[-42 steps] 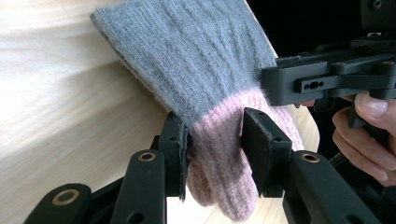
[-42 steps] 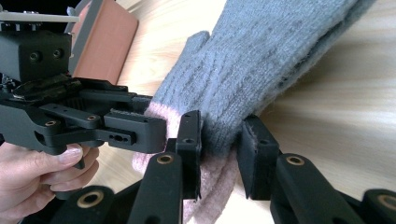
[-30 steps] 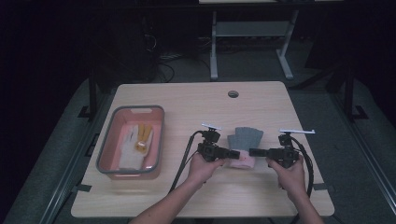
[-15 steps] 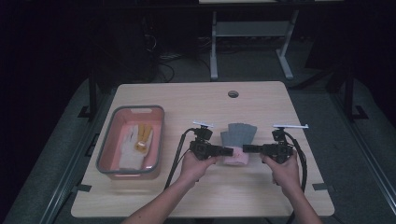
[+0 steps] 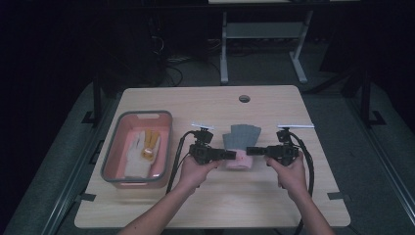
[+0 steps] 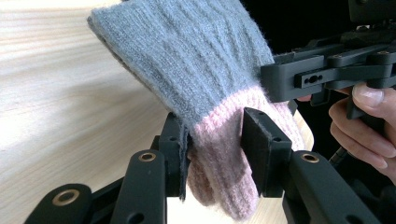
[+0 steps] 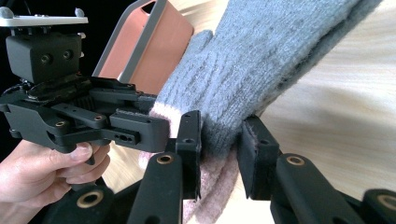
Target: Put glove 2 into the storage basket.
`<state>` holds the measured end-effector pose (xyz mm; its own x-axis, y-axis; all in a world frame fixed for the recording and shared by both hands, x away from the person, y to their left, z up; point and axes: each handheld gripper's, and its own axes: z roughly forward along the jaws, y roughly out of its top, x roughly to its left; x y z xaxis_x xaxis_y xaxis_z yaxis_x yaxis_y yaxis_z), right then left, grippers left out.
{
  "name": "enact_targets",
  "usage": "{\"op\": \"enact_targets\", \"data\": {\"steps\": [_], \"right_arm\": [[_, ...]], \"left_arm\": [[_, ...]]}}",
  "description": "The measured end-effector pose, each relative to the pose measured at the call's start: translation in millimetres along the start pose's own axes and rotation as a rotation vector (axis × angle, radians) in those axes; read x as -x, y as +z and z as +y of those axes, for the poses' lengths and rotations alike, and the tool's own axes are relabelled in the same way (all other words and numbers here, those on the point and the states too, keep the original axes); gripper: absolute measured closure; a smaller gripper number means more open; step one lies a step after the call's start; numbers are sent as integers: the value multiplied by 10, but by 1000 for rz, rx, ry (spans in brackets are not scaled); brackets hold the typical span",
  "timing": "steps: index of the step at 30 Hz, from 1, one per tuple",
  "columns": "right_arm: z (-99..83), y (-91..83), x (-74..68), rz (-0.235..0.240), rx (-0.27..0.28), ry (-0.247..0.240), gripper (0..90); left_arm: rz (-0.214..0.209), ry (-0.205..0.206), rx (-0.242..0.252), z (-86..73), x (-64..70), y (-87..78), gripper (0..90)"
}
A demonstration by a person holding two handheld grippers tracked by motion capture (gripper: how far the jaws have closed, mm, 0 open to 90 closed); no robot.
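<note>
A grey knit glove [image 5: 242,135] with a pink cuff lies at the table's middle, fingers pointing away from me. My left gripper [image 5: 234,155] comes in from the left and my right gripper [image 5: 249,151] from the right, and both are shut on the cuff end. In the left gripper view the glove [image 6: 196,60] hangs raised off the wood, its cuff pinched by the left gripper [image 6: 215,142], with the right gripper [image 6: 280,79] beside it. The right gripper view shows the right gripper [image 7: 219,140] clamped on the glove [image 7: 261,60] at the grey-pink seam, the left gripper [image 7: 140,126] close by.
A grey-rimmed pink basin [image 5: 110,156] stands at the left of the table, holding a white glove [image 5: 133,155] and a yellow item [image 5: 149,146]. Its tilted rim [image 7: 154,28] appears in the right gripper view. A cable hole [image 5: 244,98] is at the table's far middle.
Both grippers have moved a little away from me and slightly left, still holding the glove's cuff between them. The cuff end has come up off the table.
</note>
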<state>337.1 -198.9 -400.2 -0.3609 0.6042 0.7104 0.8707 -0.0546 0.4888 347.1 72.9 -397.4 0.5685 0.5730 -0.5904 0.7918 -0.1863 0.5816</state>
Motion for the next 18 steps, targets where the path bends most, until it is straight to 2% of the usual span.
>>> {"op": "enact_targets", "data": {"steps": [18], "right_arm": [[146,148,-198,27,-17,-24,714]], "left_arm": [[17,-2,32,36,-77,-268,621]]}}
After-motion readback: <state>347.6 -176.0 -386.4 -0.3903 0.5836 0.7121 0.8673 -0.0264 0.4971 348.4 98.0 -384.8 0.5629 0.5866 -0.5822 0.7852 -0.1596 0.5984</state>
